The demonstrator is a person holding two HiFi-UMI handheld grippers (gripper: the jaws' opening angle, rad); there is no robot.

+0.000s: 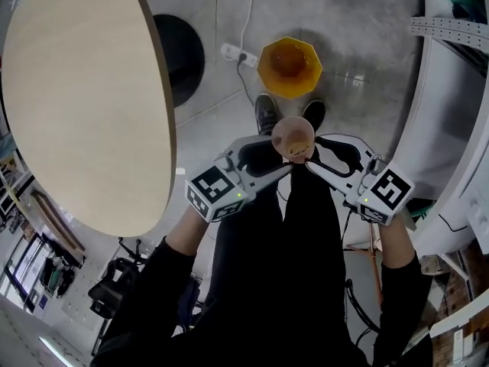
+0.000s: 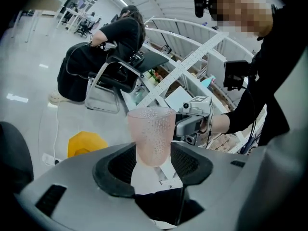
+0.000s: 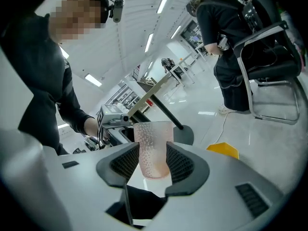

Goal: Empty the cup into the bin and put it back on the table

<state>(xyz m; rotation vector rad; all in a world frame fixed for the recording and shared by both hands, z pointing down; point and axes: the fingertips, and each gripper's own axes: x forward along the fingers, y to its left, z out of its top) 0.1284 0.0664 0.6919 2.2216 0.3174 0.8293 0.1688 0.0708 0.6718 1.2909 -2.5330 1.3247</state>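
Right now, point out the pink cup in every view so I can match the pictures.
Head view: pink cup at centre, seen from above, just below the yellow bin.
Left gripper view: cup at centre, upright between the jaws; bin to its left.
Right gripper view: cup at centre, clamped between the jaws; bin to its right.
Shared landmark: the yellow bin on the floor.

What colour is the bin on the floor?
The bin is orange-yellow, clearest in the head view.
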